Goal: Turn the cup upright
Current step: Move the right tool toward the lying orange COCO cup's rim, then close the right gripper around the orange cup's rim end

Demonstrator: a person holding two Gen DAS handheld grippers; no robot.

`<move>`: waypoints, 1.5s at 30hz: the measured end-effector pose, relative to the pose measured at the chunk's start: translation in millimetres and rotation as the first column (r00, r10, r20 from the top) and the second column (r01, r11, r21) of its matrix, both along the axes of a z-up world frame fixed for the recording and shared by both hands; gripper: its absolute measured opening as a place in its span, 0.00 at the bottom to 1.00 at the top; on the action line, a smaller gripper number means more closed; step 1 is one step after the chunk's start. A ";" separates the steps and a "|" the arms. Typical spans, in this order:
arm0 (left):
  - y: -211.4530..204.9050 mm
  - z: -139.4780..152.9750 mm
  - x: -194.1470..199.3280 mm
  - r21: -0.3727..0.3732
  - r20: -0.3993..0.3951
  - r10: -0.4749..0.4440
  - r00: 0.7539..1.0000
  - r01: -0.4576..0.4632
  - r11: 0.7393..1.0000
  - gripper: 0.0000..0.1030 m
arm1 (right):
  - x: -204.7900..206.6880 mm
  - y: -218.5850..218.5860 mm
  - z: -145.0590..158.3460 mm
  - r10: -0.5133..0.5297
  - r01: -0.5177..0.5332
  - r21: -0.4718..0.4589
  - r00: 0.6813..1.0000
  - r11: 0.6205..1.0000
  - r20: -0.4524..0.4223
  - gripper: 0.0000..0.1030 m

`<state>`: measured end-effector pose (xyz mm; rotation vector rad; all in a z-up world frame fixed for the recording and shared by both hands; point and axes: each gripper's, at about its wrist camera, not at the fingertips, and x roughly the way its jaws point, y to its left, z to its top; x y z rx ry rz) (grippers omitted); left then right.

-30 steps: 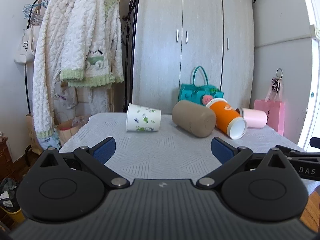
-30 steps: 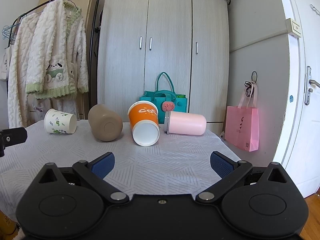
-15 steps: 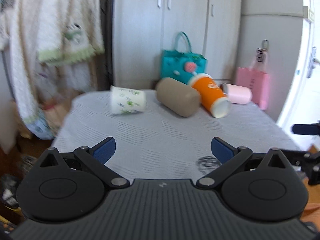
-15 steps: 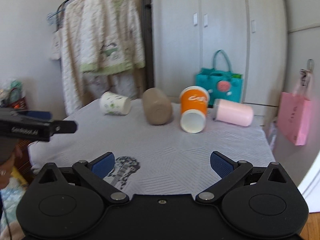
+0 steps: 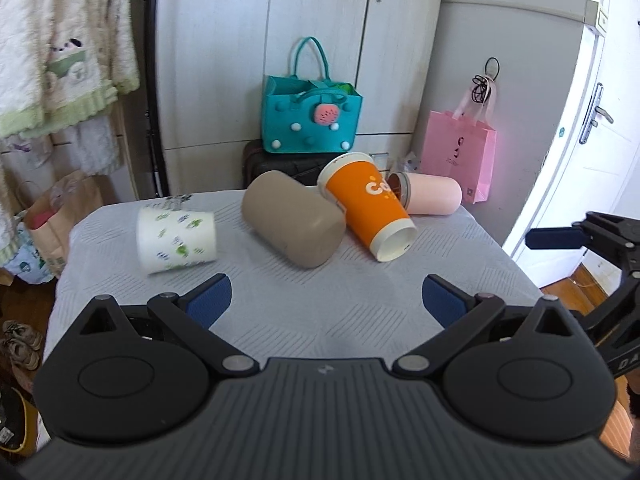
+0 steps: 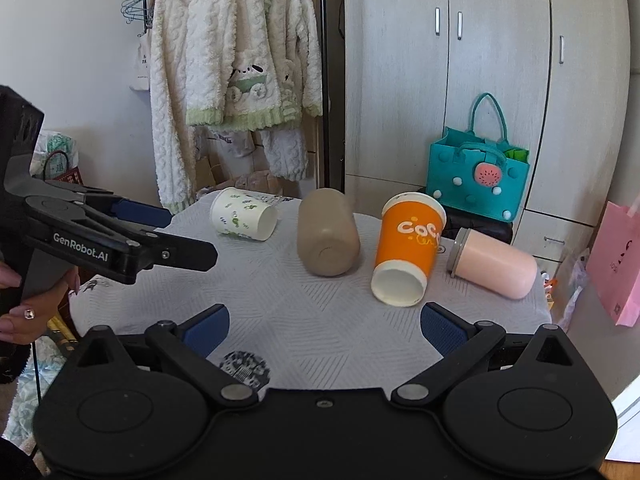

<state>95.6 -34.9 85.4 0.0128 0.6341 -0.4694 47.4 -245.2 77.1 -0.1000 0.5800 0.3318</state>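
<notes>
Several cups lie on their sides on a grey-clothed table (image 5: pixel 320 304): a white paper cup with green print (image 5: pixel 176 240) at the left, a tan cup (image 5: pixel 294 224), an orange paper cup (image 5: pixel 368 210) and a pink cup (image 5: pixel 430 194) at the right. The right wrist view shows the white cup (image 6: pixel 244 219), the tan cup (image 6: pixel 328 238), the orange cup (image 6: pixel 408 248) and the pink cup (image 6: pixel 494 267). My left gripper (image 5: pixel 326 300) is open and empty above the table's near side. My right gripper (image 6: pixel 324 326) is open and empty, short of the orange cup.
A teal felt bag (image 5: pixel 312 120) stands behind the table before a grey wardrobe (image 5: pixel 304 40). A pink paper bag (image 5: pixel 460 160) hangs at the right by a white door (image 5: pixel 592 140). White fluffy clothes (image 6: pixel 240 80) hang on a rack at the left.
Both grippers have risen and moved in toward the table, so the cups now appear from higher up and closer. Both have stayed open. The cups have not moved.
</notes>
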 end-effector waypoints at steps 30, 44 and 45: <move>-53.4 -34.6 106.7 -0.063 -0.081 0.023 0.996 -0.028 0.998 0.98 | 154.9 -21.0 -63.7 -0.072 0.068 -0.033 0.989 0.997 -0.132 0.89; -37.3 -39.3 105.4 -0.091 -0.118 0.038 0.992 -0.049 0.995 0.98 | 173.6 -16.3 -70.0 -0.081 0.073 -0.058 0.985 0.996 -0.153 0.74; -36.7 -39.4 104.5 -0.090 -0.118 0.039 0.992 -0.049 0.995 0.98 | 171.2 -16.4 -69.3 -0.081 0.073 -0.056 0.986 0.996 -0.148 0.74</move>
